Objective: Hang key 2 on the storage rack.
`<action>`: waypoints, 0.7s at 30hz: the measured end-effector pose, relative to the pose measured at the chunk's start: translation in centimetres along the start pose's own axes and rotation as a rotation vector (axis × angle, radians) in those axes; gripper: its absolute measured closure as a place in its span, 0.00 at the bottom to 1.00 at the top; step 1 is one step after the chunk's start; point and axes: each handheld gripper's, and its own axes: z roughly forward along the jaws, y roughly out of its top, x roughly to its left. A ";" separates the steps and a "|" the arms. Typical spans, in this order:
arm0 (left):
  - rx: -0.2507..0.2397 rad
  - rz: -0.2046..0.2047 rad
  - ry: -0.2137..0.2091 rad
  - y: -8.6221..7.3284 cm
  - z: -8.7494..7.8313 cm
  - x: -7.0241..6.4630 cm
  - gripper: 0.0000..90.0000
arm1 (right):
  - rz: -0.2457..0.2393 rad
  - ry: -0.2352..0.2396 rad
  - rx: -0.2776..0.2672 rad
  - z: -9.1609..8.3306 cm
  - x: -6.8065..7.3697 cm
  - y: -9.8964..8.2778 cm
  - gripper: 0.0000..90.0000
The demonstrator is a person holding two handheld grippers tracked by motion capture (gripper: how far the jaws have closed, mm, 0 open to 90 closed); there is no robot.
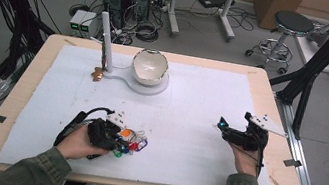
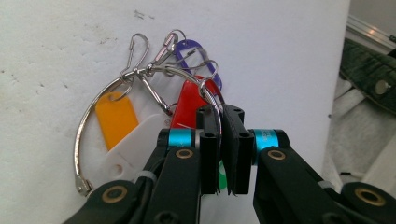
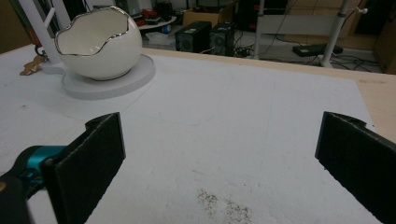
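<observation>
Open mat in the middle, clutter at two spots

The white mat (image 1: 198, 123) lay bare between the left gripper (image 1: 116, 140) and right gripper (image 1: 227, 131), giving free passage across. At the far edge stood the bowl (image 1: 150, 66) on its stand (image 1: 156, 86) with a post (image 1: 106, 42) beside it. The key bunch (image 2: 159, 102) blocked the near left.

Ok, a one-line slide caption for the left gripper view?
Left gripper shut on the key ring with its coloured tags, lying on the white mat.
</observation>
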 end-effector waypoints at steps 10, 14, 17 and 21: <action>-0.102 -0.079 -0.024 0.5 -2.3 1.4 0.95 | 0.002 0.002 0.001 0.0 0.0 0.0 0.01; -0.128 -0.099 -0.017 0.6 -3.2 1.8 0.96 | 0.000 0.000 0.003 0.1 0.0 0.0 0.01; -0.138 -0.097 0.004 0.8 -3.9 2.0 0.96 | 0.001 0.002 0.003 0.0 0.1 0.0 0.01; -0.170 -0.117 -0.007 0.9 -4.8 2.4 0.96 | 0.003 0.004 0.000 0.0 0.1 0.0 0.01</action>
